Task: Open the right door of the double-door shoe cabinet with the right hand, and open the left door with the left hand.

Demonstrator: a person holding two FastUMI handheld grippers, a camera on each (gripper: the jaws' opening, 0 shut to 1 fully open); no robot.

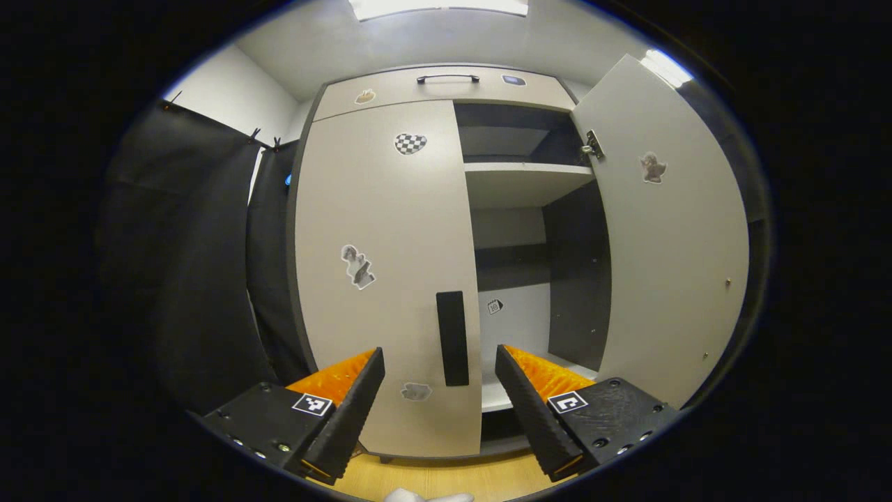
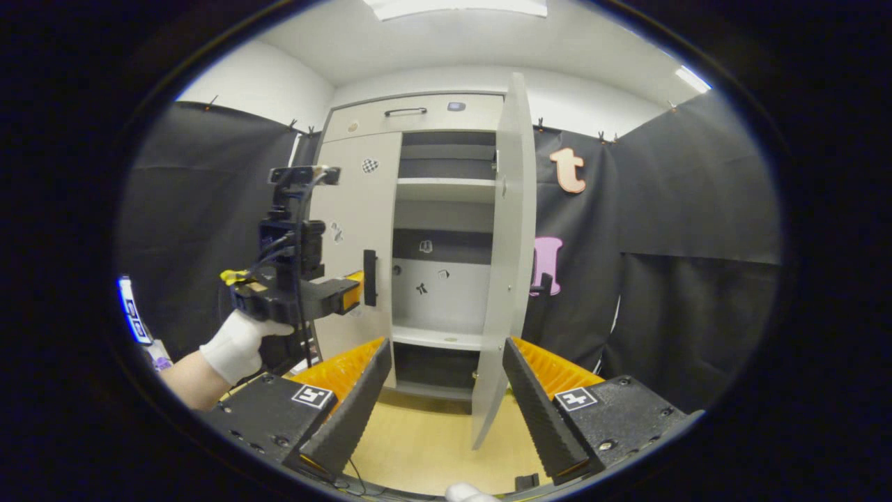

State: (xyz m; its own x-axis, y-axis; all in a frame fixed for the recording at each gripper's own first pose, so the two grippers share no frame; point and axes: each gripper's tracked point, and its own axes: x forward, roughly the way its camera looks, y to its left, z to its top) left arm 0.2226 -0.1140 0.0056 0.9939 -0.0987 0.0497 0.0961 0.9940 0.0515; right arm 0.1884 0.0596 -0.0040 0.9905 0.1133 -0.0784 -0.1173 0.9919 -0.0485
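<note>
Already right door (image 2: 512, 230) open, left door (image 1: 387, 279) shut — seemingly

Bright ceiling light (image 1: 437, 7), fisheye-warped edges

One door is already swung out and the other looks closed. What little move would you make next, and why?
Probably ease the left gripper forward until its open fingers straddle the black handle of the left door, then close. The right door already stands wide open, the left door is flush shut, and the handle sits right between the fingers, not yet gripped.
</note>
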